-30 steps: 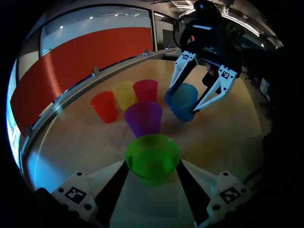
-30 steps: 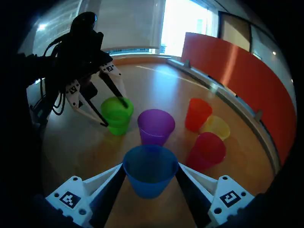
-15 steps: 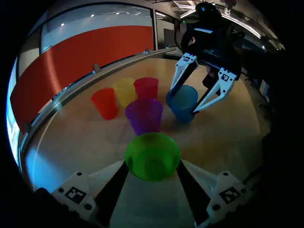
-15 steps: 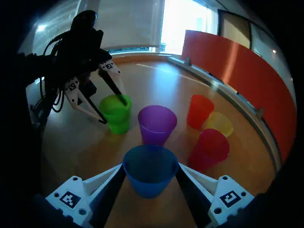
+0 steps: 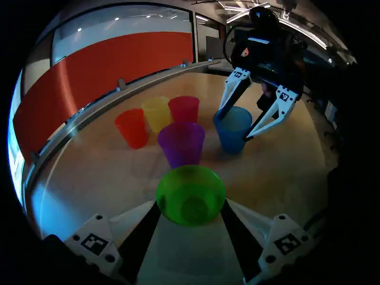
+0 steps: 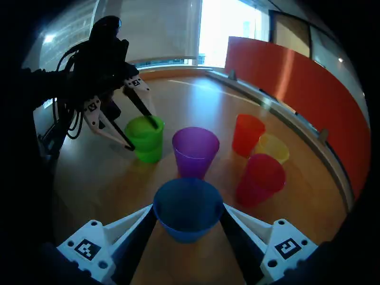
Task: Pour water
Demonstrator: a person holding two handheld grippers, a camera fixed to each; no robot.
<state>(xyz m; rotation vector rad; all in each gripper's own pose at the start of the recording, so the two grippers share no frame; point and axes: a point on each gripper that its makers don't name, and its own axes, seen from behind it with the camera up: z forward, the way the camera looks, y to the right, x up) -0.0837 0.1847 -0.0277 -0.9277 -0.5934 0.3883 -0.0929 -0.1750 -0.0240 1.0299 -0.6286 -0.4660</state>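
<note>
We pinch the green cup [image 5: 191,190] upright in our left gripper [image 5: 191,204] and the blue cup [image 6: 188,218] in our right gripper [image 6: 188,207], with the purple cup [image 5: 181,142] mid-frame between them.

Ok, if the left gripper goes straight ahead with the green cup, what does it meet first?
Probably the purple cup: it stands directly ahead of the green cup in the left gripper, though the gap between them is hard to judge.
</note>
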